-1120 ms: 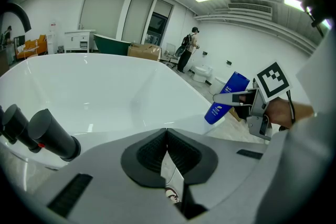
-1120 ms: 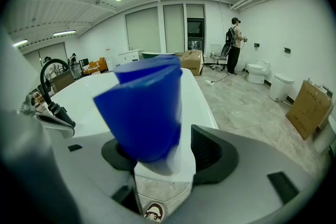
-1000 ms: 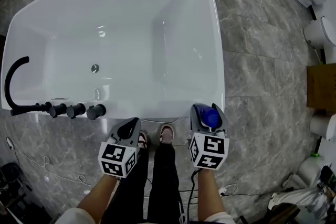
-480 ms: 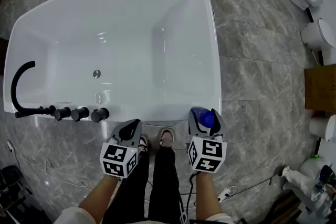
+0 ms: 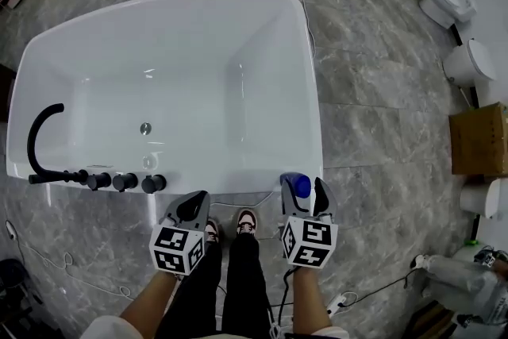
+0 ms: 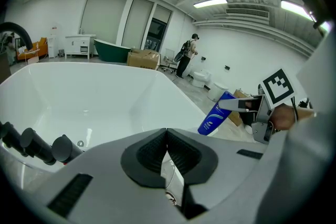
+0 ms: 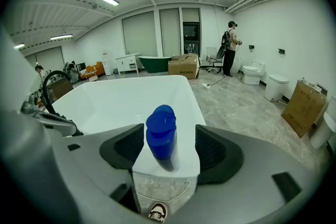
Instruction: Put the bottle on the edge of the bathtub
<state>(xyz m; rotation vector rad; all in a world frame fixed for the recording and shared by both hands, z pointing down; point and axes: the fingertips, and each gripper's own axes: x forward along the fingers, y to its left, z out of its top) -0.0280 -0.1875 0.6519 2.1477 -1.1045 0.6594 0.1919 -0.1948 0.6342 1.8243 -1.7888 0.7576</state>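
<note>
A blue bottle (image 5: 298,185) with a rounded cap stands on the near right corner of the white bathtub's rim (image 5: 238,185). My right gripper (image 5: 302,193) is around it, open. In the right gripper view the bottle (image 7: 161,136) rises between the two black pads with a gap on its right side, and its base rests on the white rim (image 7: 181,168). My left gripper (image 5: 194,208) hangs in front of the tub's near wall, shut and empty; its pads (image 6: 152,149) meet. From there the bottle (image 6: 215,119) shows at the right.
A black spout (image 5: 38,135) and several black knobs (image 5: 125,181) sit on the tub's near left rim. The person's legs and shoes (image 5: 248,222) are between the grippers. Toilets (image 5: 448,2), a cardboard box (image 5: 480,140) and floor cables (image 5: 373,286) lie to the right.
The right jaws have spread away from the bottle, which stays on the rim. The head view has drifted, so the tub sits lower in the picture; both grippers are slightly lower too.
</note>
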